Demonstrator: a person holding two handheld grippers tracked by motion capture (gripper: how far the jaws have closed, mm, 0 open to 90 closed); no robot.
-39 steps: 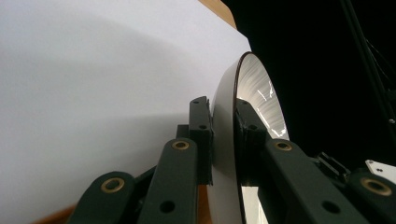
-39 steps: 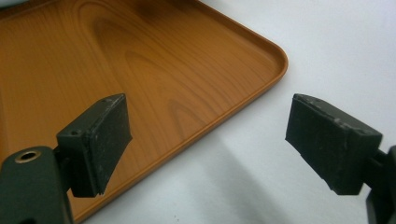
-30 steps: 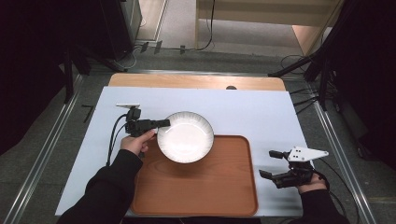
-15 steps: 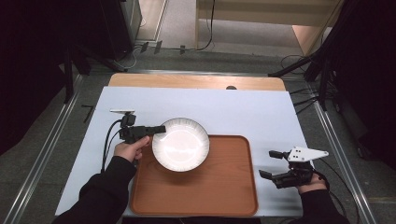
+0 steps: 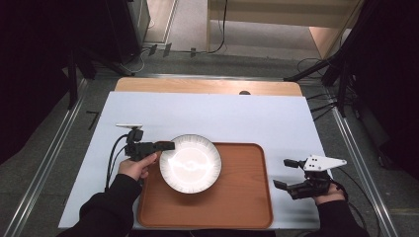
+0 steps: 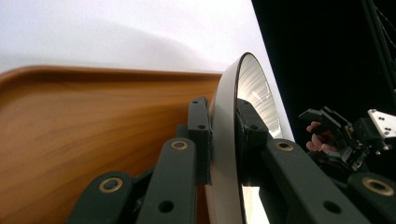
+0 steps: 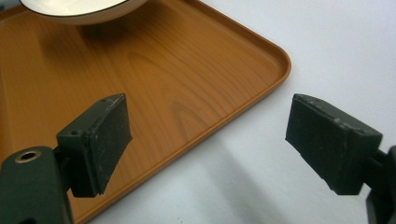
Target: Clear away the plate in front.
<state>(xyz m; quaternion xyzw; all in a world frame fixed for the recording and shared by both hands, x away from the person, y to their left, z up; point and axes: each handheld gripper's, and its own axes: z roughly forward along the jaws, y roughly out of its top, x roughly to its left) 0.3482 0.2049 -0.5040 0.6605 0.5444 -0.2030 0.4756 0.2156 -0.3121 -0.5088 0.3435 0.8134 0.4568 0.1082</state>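
My left gripper (image 5: 165, 145) clamped on rim of round white ribbed ceramic plate (image 5: 190, 163), gripping at plate's 9 o'clock; pads pinch rim from both faces. Plate over upper-left part of rounded brown wooden tray (image 5: 237, 197); touching or just above, cannot tell. Advice to self: keep plate level, lower slowly, release only once base sits flat. My right gripper (image 5: 289, 174) spread wide, empty, at tray's 3 o'clock over pale blue table cover (image 5: 222, 113).

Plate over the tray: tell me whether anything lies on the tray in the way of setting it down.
Nothing visible does. The left gripper is shut on the rim of the white plate, which sits over the left part of the wooden tray. The tray's bare surface shows no other item. The right gripper is open, off the tray's right edge.
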